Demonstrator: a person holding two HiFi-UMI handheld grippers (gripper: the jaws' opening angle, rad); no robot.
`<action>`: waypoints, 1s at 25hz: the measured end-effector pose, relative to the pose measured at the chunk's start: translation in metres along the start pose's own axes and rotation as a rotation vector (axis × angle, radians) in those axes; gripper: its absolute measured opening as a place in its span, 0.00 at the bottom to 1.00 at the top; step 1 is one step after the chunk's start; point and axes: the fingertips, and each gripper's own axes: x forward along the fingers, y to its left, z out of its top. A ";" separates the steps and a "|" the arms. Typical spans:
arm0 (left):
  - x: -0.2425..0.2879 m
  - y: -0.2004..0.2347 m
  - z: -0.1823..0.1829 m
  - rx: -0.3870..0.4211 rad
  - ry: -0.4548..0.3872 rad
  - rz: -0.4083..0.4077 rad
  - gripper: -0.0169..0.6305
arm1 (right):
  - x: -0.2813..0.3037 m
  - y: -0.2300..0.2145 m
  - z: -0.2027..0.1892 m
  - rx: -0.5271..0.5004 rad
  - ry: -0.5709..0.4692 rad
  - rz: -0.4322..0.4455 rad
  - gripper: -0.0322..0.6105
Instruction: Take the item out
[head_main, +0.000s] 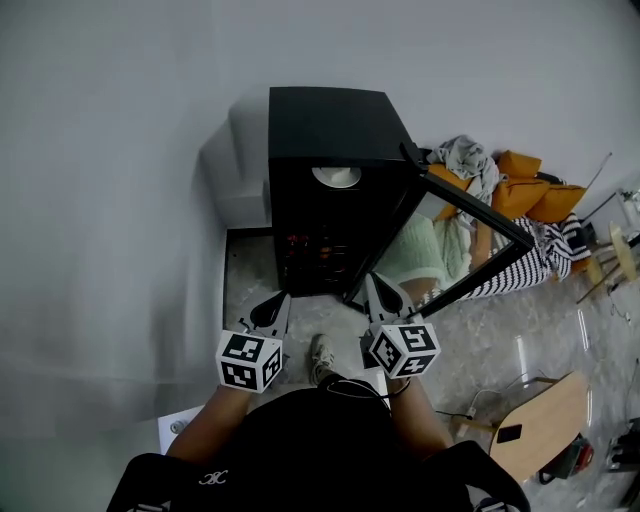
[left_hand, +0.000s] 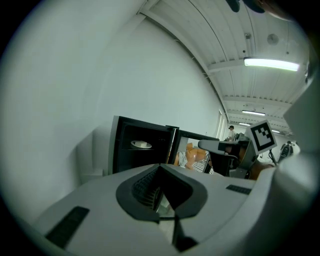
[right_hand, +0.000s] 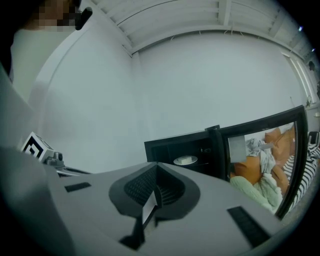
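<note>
Your left gripper (head_main: 281, 301) and right gripper (head_main: 372, 284), jaws together and empty, face the open cabinet (head_main: 330, 122) holding a plate (head_main: 337, 177).

matt black box cabinet (head_main: 335, 125) | round white dish (head_main: 337, 177) inside | bright orange cushions (head_main: 535, 188) | black-and-white striped cloth (head_main: 535, 262) | pale green blanket (head_main: 415, 250) | grey marbled floor (head_main: 500, 340) | left gripper (head_main: 276, 305), right gripper (head_main: 375, 288): cubes with black-and-white square markers
</note>
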 end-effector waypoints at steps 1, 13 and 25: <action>0.009 0.003 0.004 0.002 0.003 0.003 0.03 | 0.008 -0.006 0.002 0.001 0.003 0.002 0.06; 0.122 0.017 0.048 0.004 0.046 0.046 0.03 | 0.096 -0.077 0.021 -0.040 0.059 0.077 0.06; 0.182 0.031 0.058 0.010 0.108 0.092 0.03 | 0.156 -0.096 0.005 0.136 0.145 0.187 0.06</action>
